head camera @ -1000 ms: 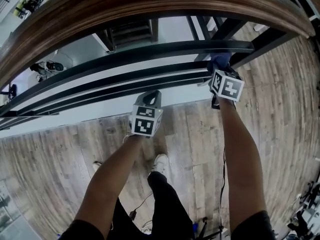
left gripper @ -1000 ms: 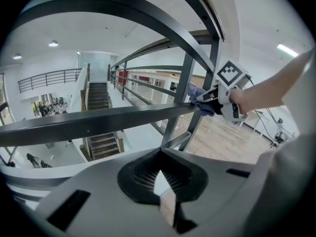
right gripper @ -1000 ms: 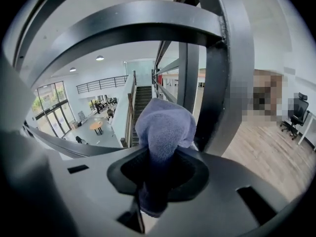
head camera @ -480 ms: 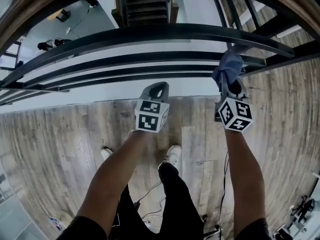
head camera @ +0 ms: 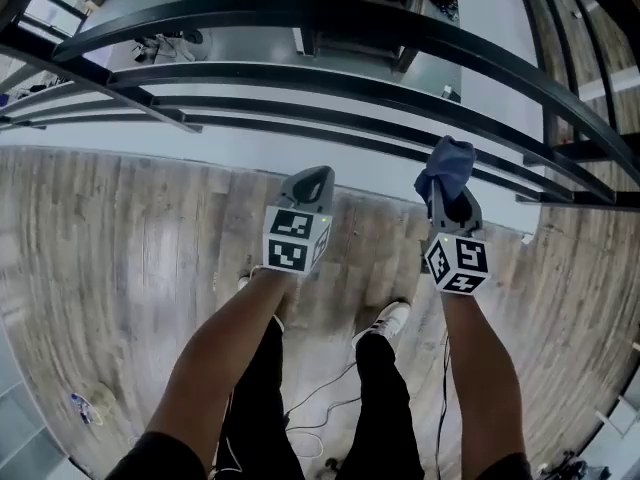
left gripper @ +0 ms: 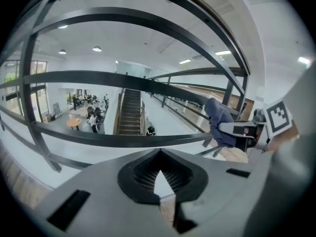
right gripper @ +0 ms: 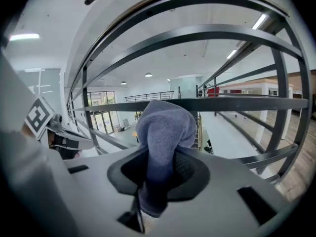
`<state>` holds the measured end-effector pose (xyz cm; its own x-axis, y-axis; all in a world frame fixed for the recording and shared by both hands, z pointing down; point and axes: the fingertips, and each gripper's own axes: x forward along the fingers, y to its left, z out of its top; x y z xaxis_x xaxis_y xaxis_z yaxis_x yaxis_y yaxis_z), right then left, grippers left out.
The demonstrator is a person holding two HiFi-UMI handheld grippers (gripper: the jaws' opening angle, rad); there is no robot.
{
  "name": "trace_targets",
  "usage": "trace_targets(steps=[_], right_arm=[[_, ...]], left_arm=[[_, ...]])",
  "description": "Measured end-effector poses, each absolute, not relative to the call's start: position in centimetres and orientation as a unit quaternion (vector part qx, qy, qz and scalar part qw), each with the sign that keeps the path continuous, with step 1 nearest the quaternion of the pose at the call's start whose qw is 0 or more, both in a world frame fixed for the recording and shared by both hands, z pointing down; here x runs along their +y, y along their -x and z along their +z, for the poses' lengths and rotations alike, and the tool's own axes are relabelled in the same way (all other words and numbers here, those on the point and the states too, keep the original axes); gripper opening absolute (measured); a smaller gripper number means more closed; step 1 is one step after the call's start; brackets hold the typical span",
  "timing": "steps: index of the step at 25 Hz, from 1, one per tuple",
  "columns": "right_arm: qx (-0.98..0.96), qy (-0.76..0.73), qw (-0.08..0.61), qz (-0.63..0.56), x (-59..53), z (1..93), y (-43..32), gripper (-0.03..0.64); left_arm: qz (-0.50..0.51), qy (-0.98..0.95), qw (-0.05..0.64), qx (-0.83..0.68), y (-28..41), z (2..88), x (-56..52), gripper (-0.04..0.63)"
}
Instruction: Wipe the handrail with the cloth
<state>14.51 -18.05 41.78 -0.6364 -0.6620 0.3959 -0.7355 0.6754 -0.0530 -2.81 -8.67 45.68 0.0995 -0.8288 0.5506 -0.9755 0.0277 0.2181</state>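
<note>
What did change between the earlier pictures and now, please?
The right gripper, with the blue cloth, has drawn back from the black railing bars toward the person; the wooden handrail has left the head view. Unchanged: the cloth stays clamped; the left gripper stays shut and empty.

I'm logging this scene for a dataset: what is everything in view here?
cloth: one, blue-grey, bunched in the right gripper's jaws
railing bars: several, dark metal, curving ahead of both grippers
floor: one, wood planks, underfoot
staircase: one, dark, going down to the lower level beyond the railing
shoes: two, white, on the floor
trousers: one pair, black, on the person's legs
arms: two, bare, one behind each gripper
left gripper: one, grey, shut with nothing in it
right gripper: one, grey, shut on the cloth
</note>
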Motion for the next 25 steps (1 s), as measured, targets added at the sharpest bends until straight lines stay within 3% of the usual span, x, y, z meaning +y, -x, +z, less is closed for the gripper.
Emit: trace_targets(steps=[14,25], right_arm=[[-0.918,-0.305,0.166,0.192,-8.0,48.2,24.2,0.094],[-0.923,-0.276,0.188,0.192,-4.3,49.8,44.9,0.094]], left_arm=[[0.16,-0.604,0.242,-0.742,40.5,46.9,3.4,0.003],[0.159,-0.574,0.258,-0.761,53.9,47.6,4.9,0.003]])
